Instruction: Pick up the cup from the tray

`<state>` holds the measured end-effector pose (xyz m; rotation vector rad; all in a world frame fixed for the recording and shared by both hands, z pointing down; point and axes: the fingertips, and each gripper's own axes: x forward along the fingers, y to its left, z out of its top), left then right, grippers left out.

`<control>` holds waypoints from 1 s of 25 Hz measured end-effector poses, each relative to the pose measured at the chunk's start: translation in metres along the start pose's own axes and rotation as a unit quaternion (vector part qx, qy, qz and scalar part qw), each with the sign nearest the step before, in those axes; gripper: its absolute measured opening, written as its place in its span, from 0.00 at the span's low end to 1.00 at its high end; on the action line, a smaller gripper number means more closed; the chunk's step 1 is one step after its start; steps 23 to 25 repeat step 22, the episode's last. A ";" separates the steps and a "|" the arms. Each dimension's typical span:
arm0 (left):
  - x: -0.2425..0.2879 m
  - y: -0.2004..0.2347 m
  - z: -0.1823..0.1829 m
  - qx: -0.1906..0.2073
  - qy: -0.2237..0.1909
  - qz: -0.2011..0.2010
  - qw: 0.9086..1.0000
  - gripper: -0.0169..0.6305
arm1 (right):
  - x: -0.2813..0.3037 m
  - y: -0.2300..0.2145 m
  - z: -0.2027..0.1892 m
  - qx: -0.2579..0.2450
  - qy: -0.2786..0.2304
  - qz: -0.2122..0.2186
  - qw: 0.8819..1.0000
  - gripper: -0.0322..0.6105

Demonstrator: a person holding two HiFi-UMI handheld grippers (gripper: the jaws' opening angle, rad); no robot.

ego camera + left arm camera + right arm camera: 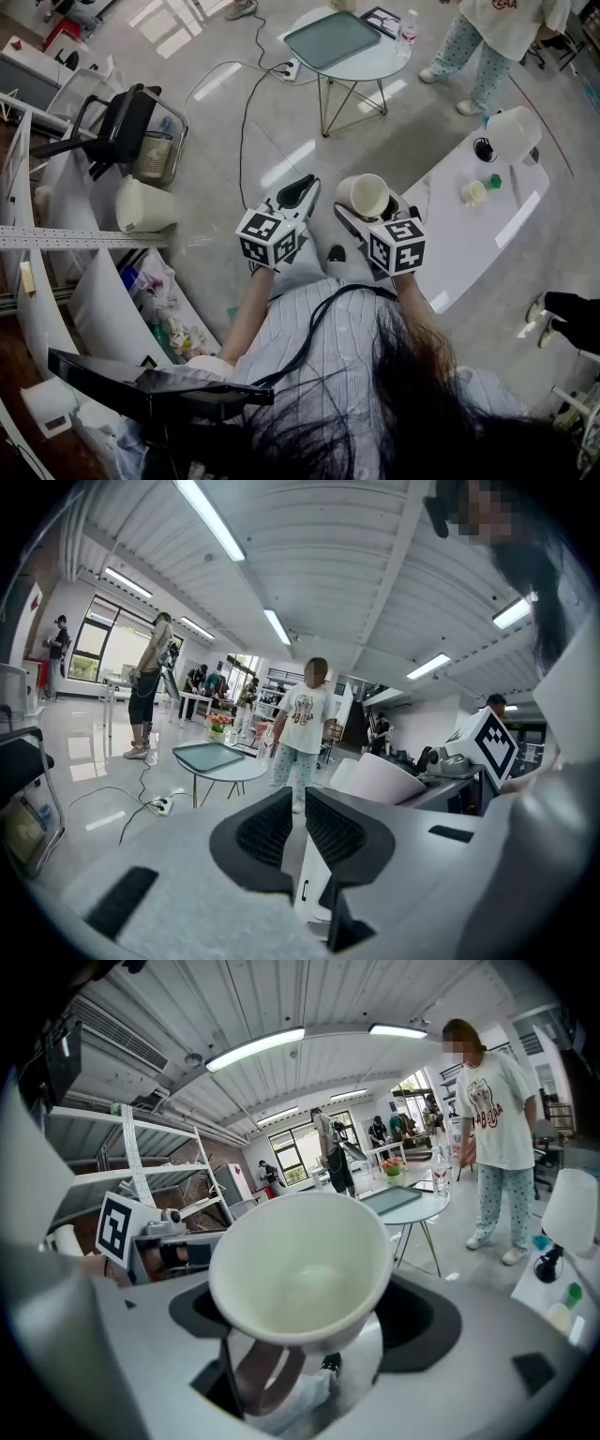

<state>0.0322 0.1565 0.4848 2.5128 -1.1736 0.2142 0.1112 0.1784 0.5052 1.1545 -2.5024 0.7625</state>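
Bright ceiling strips (211, 522); fisheye edges, perhaps soft.

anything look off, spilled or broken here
Nothing stands out. The white cup is clamped in the right hand-held gripper; it looks empty and intact, with no spill visible. The left hand-held gripper is shut on nothing. The tray lies flat on the round table.

I hold my left gripper (302, 190) up in front of my chest, its jaws drawn almost together on nothing. My right gripper (373, 211) sits just beside it at the same level, jaws clamped on the cup (364, 194). Both forearms reach forward.
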 end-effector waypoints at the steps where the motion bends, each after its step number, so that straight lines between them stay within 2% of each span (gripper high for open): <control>1: 0.000 -0.001 0.000 0.000 0.000 0.000 1.000 0.07 | 0.000 0.000 0.000 0.000 0.000 0.001 1.000 0.70; 25: 0.001 0.003 -0.001 0.000 0.005 -0.001 1.000 0.07 | 0.003 0.005 0.009 0.003 -0.009 0.009 1.000 0.70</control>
